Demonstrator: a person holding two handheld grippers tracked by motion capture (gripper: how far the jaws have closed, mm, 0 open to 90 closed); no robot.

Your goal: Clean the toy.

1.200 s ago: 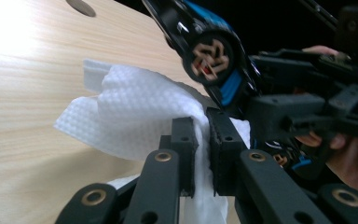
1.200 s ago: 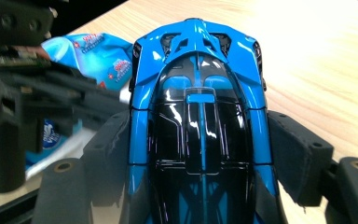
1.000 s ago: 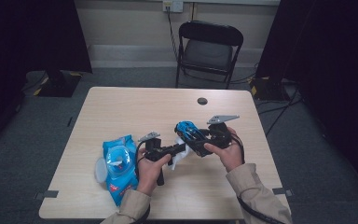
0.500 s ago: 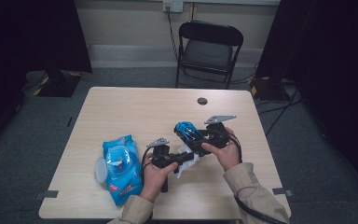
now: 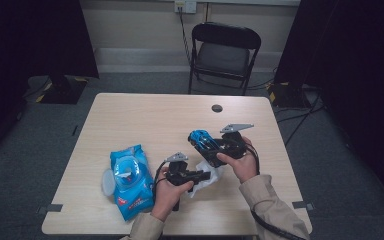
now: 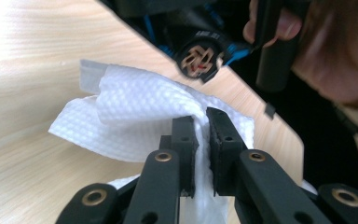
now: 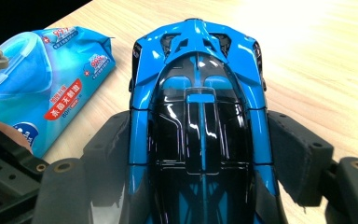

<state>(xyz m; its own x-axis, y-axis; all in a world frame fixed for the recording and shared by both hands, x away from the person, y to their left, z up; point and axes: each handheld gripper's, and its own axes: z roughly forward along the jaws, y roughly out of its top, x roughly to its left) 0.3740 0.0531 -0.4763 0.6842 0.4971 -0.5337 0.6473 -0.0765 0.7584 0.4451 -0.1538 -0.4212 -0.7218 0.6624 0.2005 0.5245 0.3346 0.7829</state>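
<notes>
Wet-wipe pack (image 7: 46,88), blue, lying near the tabletop's front-left corner:
- Round badge by the pack's top edge: "99.9", partly legible.
- Second round badge beside it: "99%", small print under it unreadable.
- Red banner across the middle: white Chinese characters, too small to make out.

Toy car (image 7: 200,116), blue and black: no lettering legible.

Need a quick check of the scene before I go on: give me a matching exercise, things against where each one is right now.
Things:
1. toy car
2. white wipe
3. wipes pack
4. black chair

Places:
A. lying flat on the table's left part
B. between the right gripper's jaws
C. behind the table
D. pinched in the left gripper's jaws

Pairs: 1-B, 2-D, 3-A, 4-C
</notes>
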